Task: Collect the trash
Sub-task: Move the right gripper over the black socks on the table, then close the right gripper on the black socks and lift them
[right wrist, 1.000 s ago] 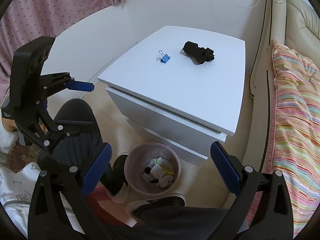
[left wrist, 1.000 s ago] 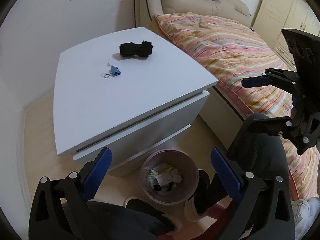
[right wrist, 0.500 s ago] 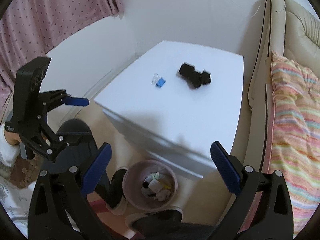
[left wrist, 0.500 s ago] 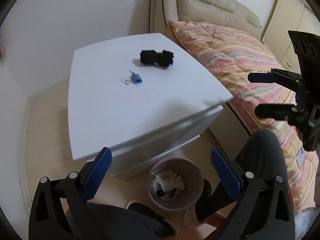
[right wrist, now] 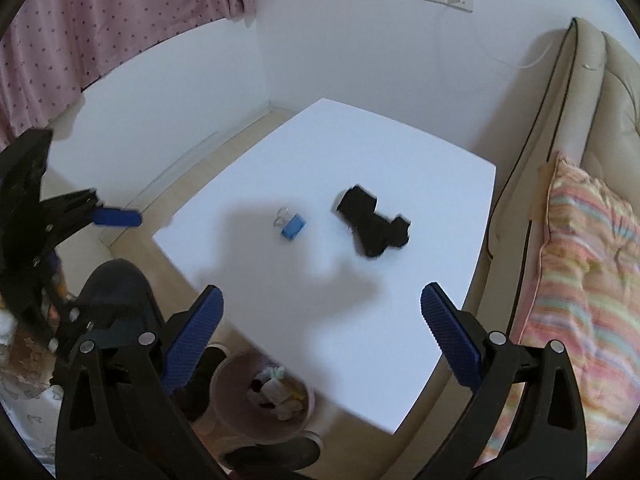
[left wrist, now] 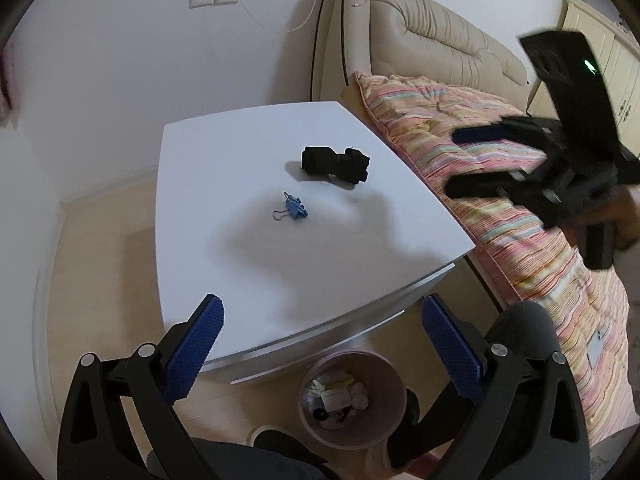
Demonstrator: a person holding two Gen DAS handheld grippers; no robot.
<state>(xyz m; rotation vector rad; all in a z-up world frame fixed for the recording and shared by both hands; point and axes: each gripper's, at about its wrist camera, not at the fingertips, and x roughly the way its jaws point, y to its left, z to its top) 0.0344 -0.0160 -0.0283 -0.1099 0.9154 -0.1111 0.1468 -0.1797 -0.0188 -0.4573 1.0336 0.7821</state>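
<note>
A: Left to right. Left claw (left wrist: 322,344) empty, blue pads wide apart, hanging over the near edge of the white square-topped table (left wrist: 248,264). On the table: a small blue binder clip with wire handles (left wrist: 294,208), then a crumpled black cloth-like bundle (left wrist: 335,163) just beyond it. The two are near each other, not touching.

B: Right claw?

A: Right claw (right wrist: 322,342) also empty, pads spread, above the table's near side. Below the table edge, on the floor, a round pink plastic wastebasket (left wrist: 390,376) already holding scraps.

B: Step in hand?

A: Reaching in, I judge; nothing gripped yet. Next move calls for lowering one claw over a table item, likely the black bundle, closing on it, then carrying it down to the wastebasket.
</note>
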